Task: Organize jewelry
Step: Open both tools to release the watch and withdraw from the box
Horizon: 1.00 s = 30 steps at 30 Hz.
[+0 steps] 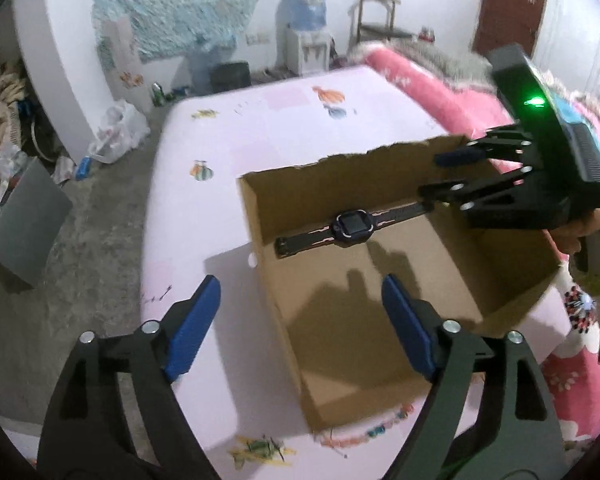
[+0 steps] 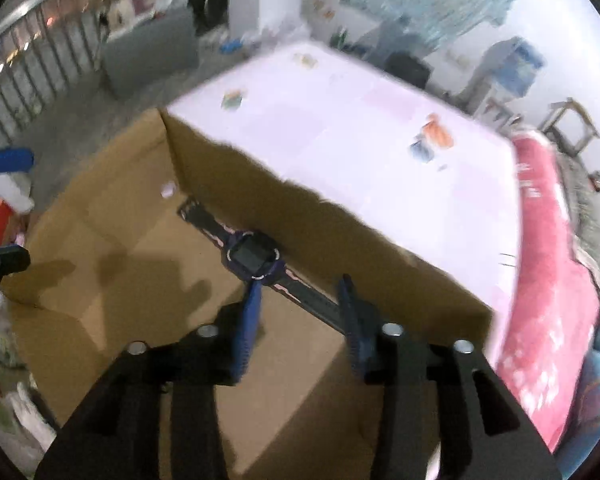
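Note:
A dark smartwatch with pink marks on its strap lies inside an open cardboard box, stretched along the far wall. My left gripper is open wide; one finger is outside the box's left wall and the other over its floor, with nothing held. My right gripper reaches in from the right, at the strap's end. In the right wrist view the watch sits just ahead of the right gripper. The strap runs through the gap between its blue pads, which stand apart from it. The box wall rises behind.
The box rests on a table with a pale pink printed cloth. A pink blanket lies to the right. A water dispenser, a wooden chair, a plastic bag and a grey panel stand on the floor around it.

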Motion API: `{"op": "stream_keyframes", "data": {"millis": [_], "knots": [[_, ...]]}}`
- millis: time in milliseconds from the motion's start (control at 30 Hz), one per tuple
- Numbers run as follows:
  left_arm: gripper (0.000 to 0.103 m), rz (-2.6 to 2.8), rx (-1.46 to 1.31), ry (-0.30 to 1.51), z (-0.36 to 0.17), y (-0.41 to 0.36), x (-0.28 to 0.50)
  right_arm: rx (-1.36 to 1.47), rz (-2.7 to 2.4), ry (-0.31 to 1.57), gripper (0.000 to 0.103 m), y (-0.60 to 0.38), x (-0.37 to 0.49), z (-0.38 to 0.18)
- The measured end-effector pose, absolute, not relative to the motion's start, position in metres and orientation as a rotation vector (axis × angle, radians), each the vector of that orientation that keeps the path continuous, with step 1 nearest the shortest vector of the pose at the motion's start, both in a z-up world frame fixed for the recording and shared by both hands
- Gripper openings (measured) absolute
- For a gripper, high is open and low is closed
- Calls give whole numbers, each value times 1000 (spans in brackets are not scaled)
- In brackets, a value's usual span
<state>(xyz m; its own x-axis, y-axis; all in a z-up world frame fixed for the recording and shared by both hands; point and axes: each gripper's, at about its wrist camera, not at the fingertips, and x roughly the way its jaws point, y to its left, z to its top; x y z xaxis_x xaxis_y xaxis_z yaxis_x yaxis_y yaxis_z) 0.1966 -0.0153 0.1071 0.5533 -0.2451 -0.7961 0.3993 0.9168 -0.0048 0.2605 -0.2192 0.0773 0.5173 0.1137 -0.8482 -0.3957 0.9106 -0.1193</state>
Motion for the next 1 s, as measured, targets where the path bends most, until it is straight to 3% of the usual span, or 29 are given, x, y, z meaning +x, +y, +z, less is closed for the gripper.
{"op": "stream_keyframes", "data": {"millis": [133,300,500,600,1000], "knots": [[89,-386,113,867,109,16,151,-257,290,804,80,-231,181,118],[90,-324,21,948,63,42,110,-98,317,760,92,-241,87,110],[90,-162,-9,1137,-22,58,101,0,123,941,94,-235,37,16],[90,-136,-13,1161,-38,59,103,97,32,1065,94,-244,30,-24],[95,-116,76,1084,-52,47,108,-10,-114,1075,96,-246,43,-47]]}}
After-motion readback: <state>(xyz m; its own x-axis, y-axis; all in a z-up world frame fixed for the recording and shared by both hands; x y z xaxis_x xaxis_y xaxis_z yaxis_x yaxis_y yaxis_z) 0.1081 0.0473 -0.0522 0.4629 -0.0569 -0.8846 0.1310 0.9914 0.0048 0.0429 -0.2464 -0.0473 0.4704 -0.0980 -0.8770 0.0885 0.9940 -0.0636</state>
